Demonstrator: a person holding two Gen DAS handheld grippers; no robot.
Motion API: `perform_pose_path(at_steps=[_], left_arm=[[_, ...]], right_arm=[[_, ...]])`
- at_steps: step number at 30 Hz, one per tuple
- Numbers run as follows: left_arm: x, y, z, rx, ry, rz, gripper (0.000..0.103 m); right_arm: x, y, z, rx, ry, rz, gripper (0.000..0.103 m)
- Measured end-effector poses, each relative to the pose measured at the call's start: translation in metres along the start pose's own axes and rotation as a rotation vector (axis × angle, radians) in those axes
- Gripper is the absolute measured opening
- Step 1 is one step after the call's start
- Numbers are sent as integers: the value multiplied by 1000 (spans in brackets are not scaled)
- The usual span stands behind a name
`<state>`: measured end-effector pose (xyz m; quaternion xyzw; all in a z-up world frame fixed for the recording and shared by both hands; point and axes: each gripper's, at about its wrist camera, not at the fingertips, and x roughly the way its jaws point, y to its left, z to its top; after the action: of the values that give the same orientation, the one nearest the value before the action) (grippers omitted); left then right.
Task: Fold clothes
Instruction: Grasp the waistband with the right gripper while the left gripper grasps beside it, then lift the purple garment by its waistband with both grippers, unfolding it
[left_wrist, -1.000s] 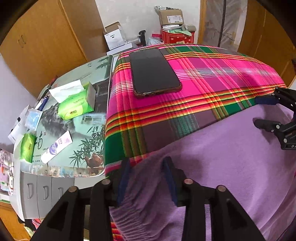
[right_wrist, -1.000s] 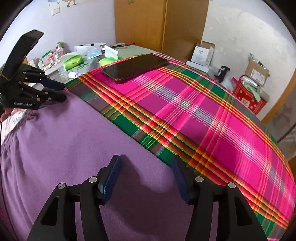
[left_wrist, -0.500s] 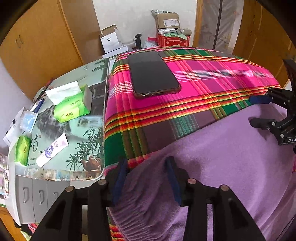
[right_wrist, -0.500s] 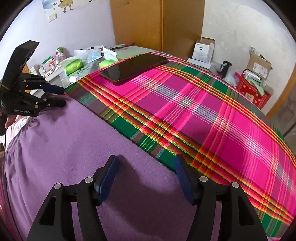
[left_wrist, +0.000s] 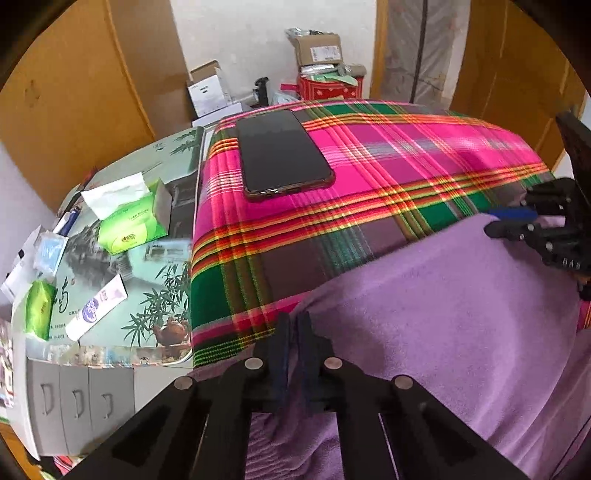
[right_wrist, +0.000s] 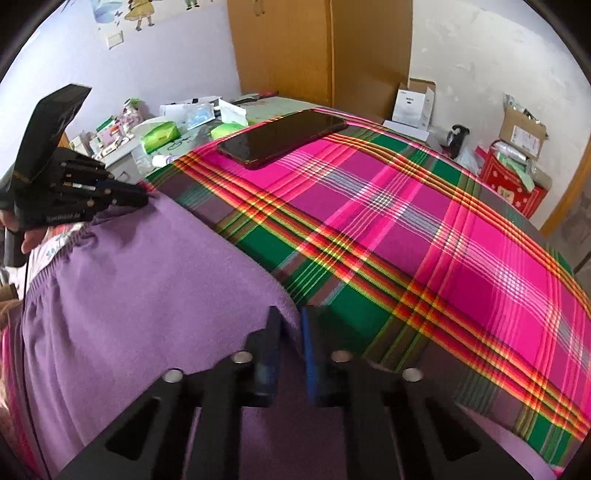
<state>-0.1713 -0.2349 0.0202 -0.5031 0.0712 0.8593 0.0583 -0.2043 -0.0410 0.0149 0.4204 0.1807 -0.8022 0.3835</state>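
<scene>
**Both grippers pinch the purple garment's far edge**

Plaid cloth (right_wrist: 424, 229) in pink, green and orange covers the work surface, and a purple garment (right_wrist: 140, 291) lies over its near part. Nearest, the left gripper (left_wrist: 293, 334) has its jaws closed on the garment's far-left corner by the gathered waistband; the right gripper (right_wrist: 291, 332) is likewise clamped on the far-right corner. Between them the garment's edge runs across the plaid. Farther on, a dark phone (left_wrist: 280, 155) lies flat on the cloth, well apart from the garment. Beyond the cloth's left edge sits a cluttered side table (left_wrist: 155, 280) with a green tissue pack (left_wrist: 129, 225). Open plaid stretches to the right.
</scene>
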Motion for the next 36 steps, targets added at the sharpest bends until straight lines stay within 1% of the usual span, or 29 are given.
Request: perform_pose_path(at_steps=[3,9,14,22,26,31,36], left_arm=[[-5,-5,-1,12,-17,23,4],[-22,-6,-6,-4,-44,22,4],[-36,-7,-10,-18,-66,20,4],[-74,-14,-30,-22,-120,19,4],[-93,-19,-40,-14,-142,21,4],[-114,-23,-53,-8,-164,26,4],[-127,-25,-67,-7,-170,26,4]], right_arm=[[-5,10,-3,-28,-16,-45,6],[-29,22,-9,-12,-67,-61,6],[-51,41,-11,-27,-93,-100,6],[-92,78,-22,-57,-151,-137,6],[-113,92,-29,-49,-171,-140,6],[-135,114,-39,-67,-199,-147,6],[-147,135,-48,-83,-203,-159,6]])
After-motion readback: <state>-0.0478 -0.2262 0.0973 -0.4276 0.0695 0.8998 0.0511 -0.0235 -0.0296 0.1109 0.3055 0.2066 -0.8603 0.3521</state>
